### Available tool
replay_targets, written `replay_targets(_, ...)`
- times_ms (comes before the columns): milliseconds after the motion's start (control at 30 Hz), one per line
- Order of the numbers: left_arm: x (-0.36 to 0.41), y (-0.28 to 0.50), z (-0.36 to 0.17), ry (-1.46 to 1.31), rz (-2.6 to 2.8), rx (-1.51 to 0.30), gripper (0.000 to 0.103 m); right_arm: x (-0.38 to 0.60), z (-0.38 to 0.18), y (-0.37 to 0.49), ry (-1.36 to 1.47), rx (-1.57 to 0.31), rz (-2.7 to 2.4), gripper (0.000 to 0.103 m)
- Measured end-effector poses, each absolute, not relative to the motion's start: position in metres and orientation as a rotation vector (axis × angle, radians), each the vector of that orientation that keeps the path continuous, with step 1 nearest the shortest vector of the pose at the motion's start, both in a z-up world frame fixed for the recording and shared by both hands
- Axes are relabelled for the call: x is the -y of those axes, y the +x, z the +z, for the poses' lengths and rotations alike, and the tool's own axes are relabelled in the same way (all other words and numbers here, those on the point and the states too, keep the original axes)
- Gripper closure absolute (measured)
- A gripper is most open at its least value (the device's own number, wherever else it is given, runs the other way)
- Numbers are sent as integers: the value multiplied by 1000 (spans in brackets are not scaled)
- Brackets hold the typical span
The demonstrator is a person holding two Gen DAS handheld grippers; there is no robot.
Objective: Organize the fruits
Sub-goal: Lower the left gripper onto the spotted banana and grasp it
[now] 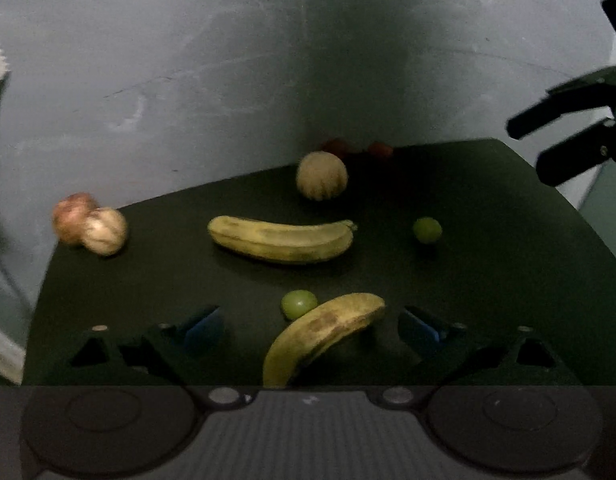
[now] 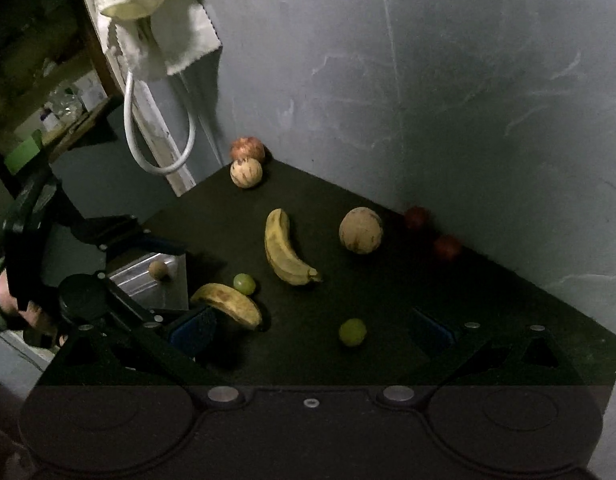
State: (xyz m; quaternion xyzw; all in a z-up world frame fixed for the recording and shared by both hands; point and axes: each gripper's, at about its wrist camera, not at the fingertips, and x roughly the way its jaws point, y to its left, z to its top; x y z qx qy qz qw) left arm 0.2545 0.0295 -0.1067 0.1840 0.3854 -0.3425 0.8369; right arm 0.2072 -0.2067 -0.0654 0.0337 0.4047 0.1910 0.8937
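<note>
On the dark table (image 1: 488, 280) lie two bananas, two small green fruits, two pale striped round fruits and reddish ones. My left gripper (image 1: 313, 330) is open, low over the near banana (image 1: 324, 332), which lies between its blue pads (image 1: 204, 328) untouched, with a green fruit (image 1: 299, 303) beside it. The second banana (image 1: 280, 240) lies further back. My right gripper (image 2: 312, 330) is open above the table (image 2: 388, 280), with the other green fruit (image 2: 353, 332) in front of it. In the right wrist view, a hand (image 2: 24, 308) holds the left gripper beside the near banana (image 2: 228, 304).
A pale round fruit (image 2: 361, 230) and two red fruits (image 2: 417, 217) sit by the wall corner. Another pale fruit (image 2: 246, 173) and a reddish one (image 2: 247, 148) sit at the far left corner. A metal tray (image 2: 140, 280) holding a small brown fruit (image 2: 159, 270) stands left of the table. A cable (image 2: 160, 136) hangs nearby.
</note>
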Motion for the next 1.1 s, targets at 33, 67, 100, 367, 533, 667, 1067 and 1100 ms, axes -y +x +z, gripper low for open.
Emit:
replay_targets(33,-29,257,-109,397,-746,-821,9,205,-68,209,73,-843,393,1)
replay_targets(67,-28,260,-112,404,-762,-825,10,203,-69,210,76,-847,387,1)
replay_targets(100,-29,263,-113,406,-773,-831,11,202,-71,212,81,-851,382,1)
replay_targets(367,-32,276,-122,371,-836,-893,23,200,-80,219,105,-873,350,1)
replay_targets(533,-30,277,-127,410,-866,-916,35,200,-82,223,111,-876,344,1)
replay_targets(667,-30,277,-128,424,-870,-918,37,200,-82,224,117,-873,345,1)
replay_targets(1067,-17,276,-129,554,-906,-885,50,200,-83,225,119,-879,349,1)
replay_targets(1100,-16,275,-129,574,-913,-879,50,200,-83,225,119,-878,349,1)
